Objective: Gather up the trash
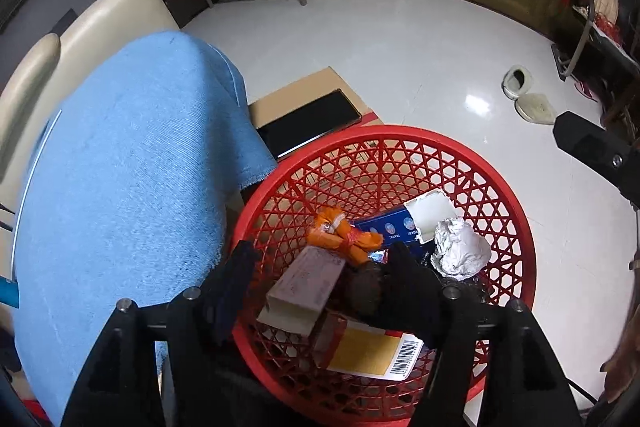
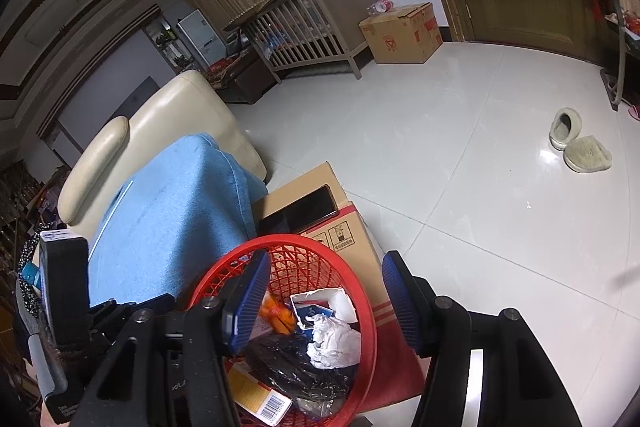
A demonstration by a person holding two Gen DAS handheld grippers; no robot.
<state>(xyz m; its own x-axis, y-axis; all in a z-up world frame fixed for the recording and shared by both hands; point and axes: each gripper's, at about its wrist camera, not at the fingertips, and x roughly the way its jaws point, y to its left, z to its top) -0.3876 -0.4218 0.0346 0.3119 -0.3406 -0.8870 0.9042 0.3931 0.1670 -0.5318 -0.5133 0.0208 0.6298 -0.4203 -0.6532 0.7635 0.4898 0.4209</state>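
Red lattice basket [image 1: 516, 227] (crumpled foil [image 1: 460, 247] inside)

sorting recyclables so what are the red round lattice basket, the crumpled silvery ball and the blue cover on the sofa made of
Red round lattice basket: looks like moulded plastic, glossy, with a rigid open lattice wall.
Crumpled silvery ball: in the left wrist view it looks like metal foil, with sharp shiny creases; in the right wrist view it looks whiter, so it may be paper.
Blue cover: woven fabric, matt, with fine ribbing and a frayed edge.

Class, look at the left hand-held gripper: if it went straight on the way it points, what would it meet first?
Probably the pinkish carton lying on top of the trash in the red basket, between the open fingers of the left hand-held gripper; depth is uncertain.
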